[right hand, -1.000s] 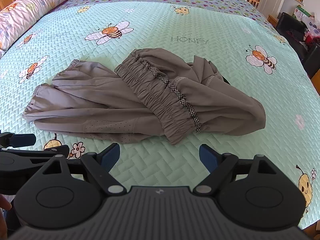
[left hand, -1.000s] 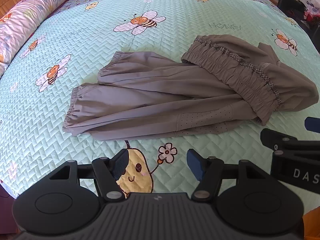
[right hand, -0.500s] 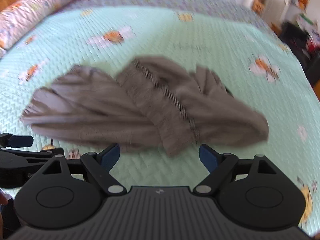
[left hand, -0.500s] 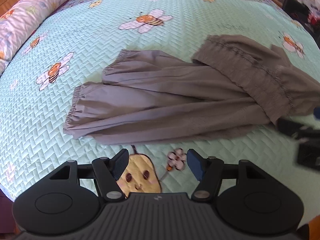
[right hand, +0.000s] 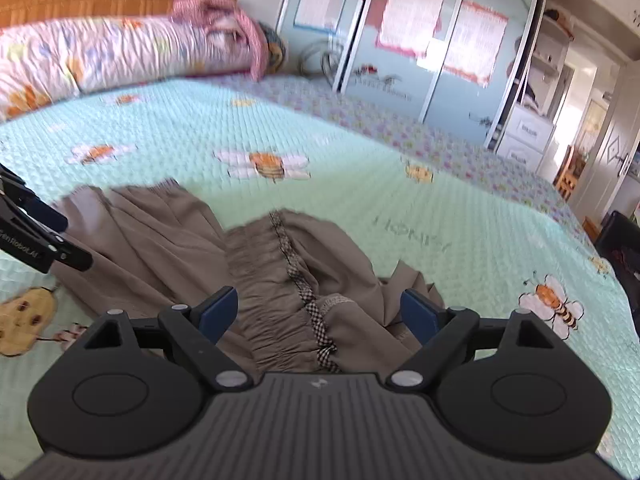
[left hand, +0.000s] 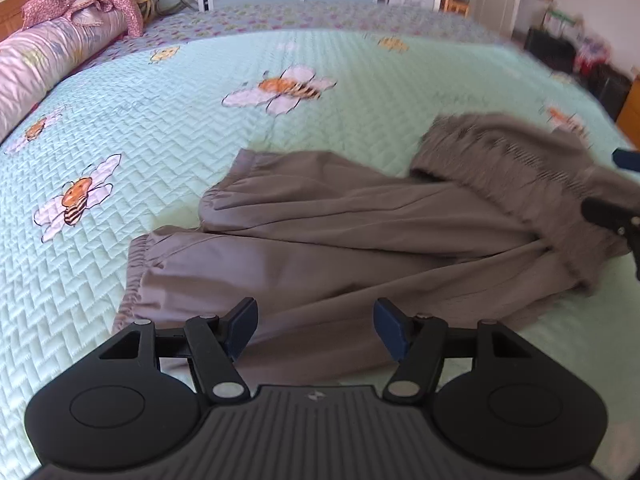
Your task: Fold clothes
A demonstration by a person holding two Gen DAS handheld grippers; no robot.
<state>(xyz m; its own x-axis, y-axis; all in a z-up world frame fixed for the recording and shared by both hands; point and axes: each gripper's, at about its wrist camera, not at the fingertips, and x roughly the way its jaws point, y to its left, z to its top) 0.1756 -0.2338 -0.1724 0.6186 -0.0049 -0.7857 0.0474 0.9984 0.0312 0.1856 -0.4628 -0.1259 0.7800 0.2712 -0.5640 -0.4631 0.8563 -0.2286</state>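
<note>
Grey trousers (left hand: pixel 340 232) of smooth thin fabric, crumpled on a mint quilted bedspread (left hand: pixel 168 128) with stitched zigzags and bees, gathered elastic waistband (right hand: pixel 272 300) with checked trim, left gripper (left hand: pixel 316 330) open above a leg, right gripper (right hand: pixel 320 314) spread wide over the waistband

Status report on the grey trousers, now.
Left hand-held gripper open over a trouser leg. Right hand-held gripper open over the waistband. Grey trousers unfolded on bedspread. Nothing blocking.
</note>
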